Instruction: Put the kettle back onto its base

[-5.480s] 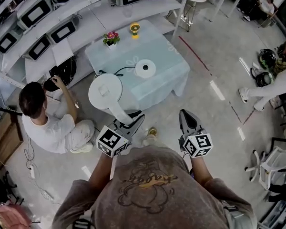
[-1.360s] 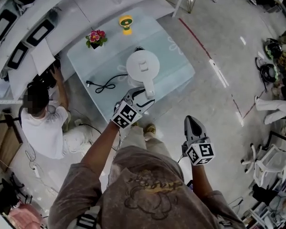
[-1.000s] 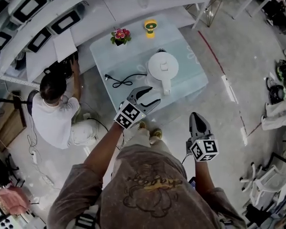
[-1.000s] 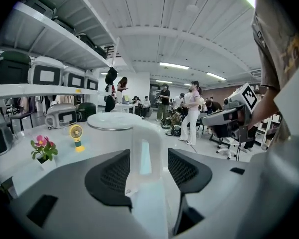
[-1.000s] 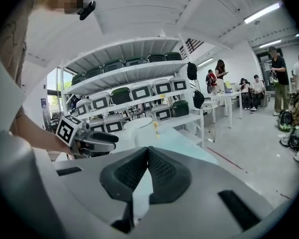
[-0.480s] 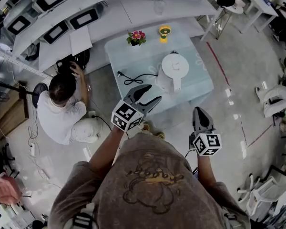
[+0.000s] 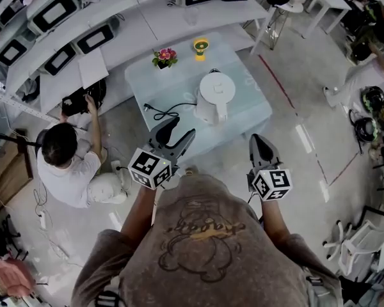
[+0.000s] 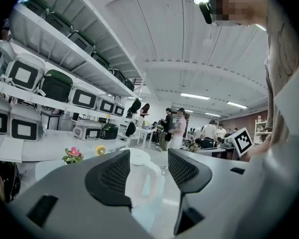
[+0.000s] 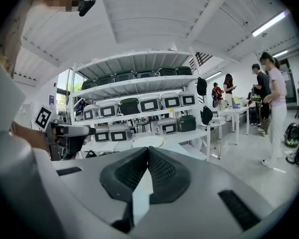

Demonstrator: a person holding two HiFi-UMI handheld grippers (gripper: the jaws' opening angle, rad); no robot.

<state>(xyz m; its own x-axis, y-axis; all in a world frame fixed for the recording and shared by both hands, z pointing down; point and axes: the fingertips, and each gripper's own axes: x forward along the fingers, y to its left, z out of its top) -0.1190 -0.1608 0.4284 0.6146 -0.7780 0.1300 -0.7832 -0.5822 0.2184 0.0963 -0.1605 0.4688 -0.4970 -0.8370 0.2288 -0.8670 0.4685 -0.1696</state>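
Standing upright on the table (image 7: pixel 251 110), which is wearing a pale blue cloth, the white kettle (image 7: pixel 211 96) is sitting near the middle of the tabletop with its handle pointing toward 6 o'clock, at the person holding the grippers. A black cord (image 7: pixel 161 112) is trailing away from the foot of the kettle toward 9 o'clock and looping on the cloth. The base itself is lying hidden under the kettle body, so I cannot tell how squarely the kettle is sitting on it.

The left gripper (image 7: pixel 179 132) is hovering off the near edge of the table, at about 7 o'clock from the kettle and apart from it. Its jaws are gaping wide and gripping nothing. In the left gripper view the kettle is showing through the gap between them, well beyond the tips.

The right gripper (image 7: pixel 256 142) is hanging over the floor at about 5 o'clock from the kettle, clear of the table. Its jaws are pressing fully together, with nothing caught between the pads.

A small pot of pink flowers (image 7: pixel 165 57) is standing at 10 o'clock from the kettle, and a little yellow object (image 7: pixel 200 45) is standing at 12 o'clock, near the far edge of the table. A person in a white top (image 7: pixel 65 165) is crouching on the floor at 9 o'clock from the table, reaching toward the white shelves (image 7: pixel 115 24), where rows of cases are sitting.
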